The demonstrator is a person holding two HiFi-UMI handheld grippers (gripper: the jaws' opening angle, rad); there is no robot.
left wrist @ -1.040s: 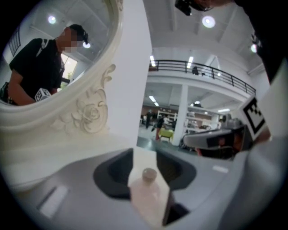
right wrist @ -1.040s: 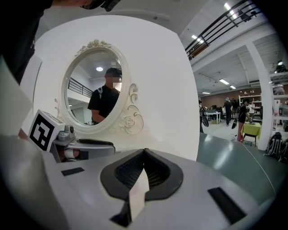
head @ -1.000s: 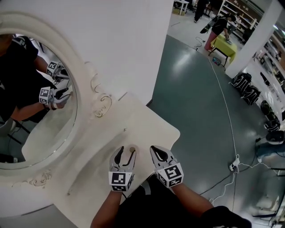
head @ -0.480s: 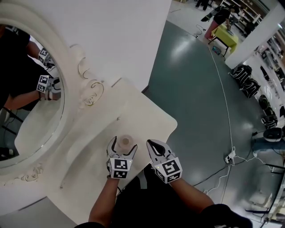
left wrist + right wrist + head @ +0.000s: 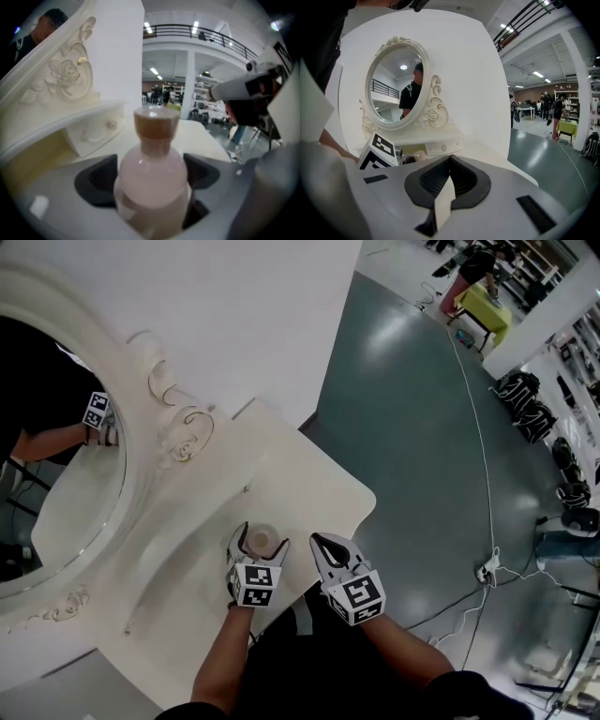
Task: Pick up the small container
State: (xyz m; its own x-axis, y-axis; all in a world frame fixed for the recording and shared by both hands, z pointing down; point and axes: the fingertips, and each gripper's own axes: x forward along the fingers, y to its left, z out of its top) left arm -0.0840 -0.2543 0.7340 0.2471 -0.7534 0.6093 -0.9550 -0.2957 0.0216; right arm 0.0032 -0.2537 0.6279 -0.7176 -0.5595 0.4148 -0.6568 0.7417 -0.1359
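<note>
The small container (image 5: 263, 541) is a pale pink bottle (image 5: 151, 173) with a tan cap. It stands upright near the front edge of the cream vanity table (image 5: 309, 486). My left gripper (image 5: 262, 536) has just been opening its jaws and now stands open around the bottle. The dark pads (image 5: 96, 180) flank its body on both sides, and I see no clear press on it. My right gripper (image 5: 320, 542) hovers just right of the bottle, jaws shut with nothing in them (image 5: 450, 158).
An oval mirror (image 5: 56, 484) in a carved cream frame rises behind the table, with a small drawer (image 5: 93, 133) under it. The table's curved front edge (image 5: 361, 512) drops to a grey floor. Cables (image 5: 487, 577) lie on the floor to the right.
The left gripper has come down and its jaws have spread, so the bottle that stood at its tips now sits between them. The right gripper has sunk slightly.
</note>
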